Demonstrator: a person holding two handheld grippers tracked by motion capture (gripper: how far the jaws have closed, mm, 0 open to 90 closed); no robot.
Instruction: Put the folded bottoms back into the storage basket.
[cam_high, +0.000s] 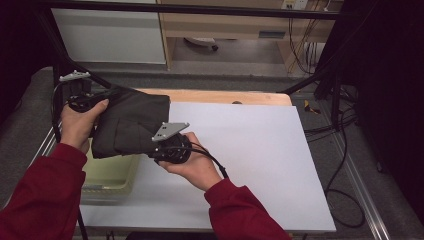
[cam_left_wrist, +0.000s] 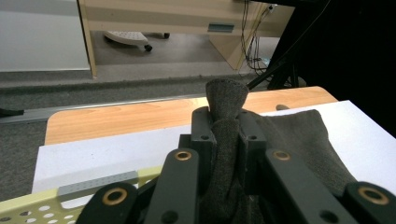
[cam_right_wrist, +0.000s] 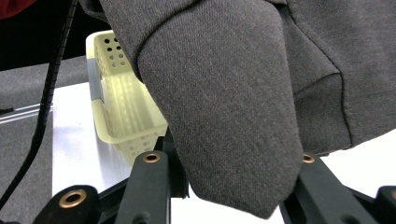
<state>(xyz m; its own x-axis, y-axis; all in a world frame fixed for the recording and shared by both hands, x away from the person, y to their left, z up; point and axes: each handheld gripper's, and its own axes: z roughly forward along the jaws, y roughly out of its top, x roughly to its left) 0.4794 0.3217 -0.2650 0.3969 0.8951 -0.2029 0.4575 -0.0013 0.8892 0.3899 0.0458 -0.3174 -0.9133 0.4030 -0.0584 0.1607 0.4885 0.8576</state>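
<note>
At the left edge of the tabletop (cam_high: 250, 150), a pale yellow perforated basket (cam_high: 112, 175) is positioned, partly overhung by the dark grey folded cloth (cam_high: 130, 125). The left tool (cam_high: 82, 100) is gripped by the left hand (cam_high: 80, 125) at the cloth's far left corner; in the left gripper view, the left tool (cam_left_wrist: 226, 135) is seen clamped tight on a bunched ridge of the cloth (cam_left_wrist: 299, 140), which is squeezed between the jaws and protrudes above them. The cloth is held raised, above the basket and the left part of the white tabletop sheet. The right tool (cam_high: 160, 145) is gripped by the right hand (cam_high: 192, 165) at the cloth's near right edge. In the right gripper view, a thick folded corner of the cloth (cam_right_wrist: 224, 102) is caught between the jaws of the right tool (cam_right_wrist: 233, 182), which are set partly apart around it, and the basket (cam_right_wrist: 126, 107) is seen behind and below.
</note>
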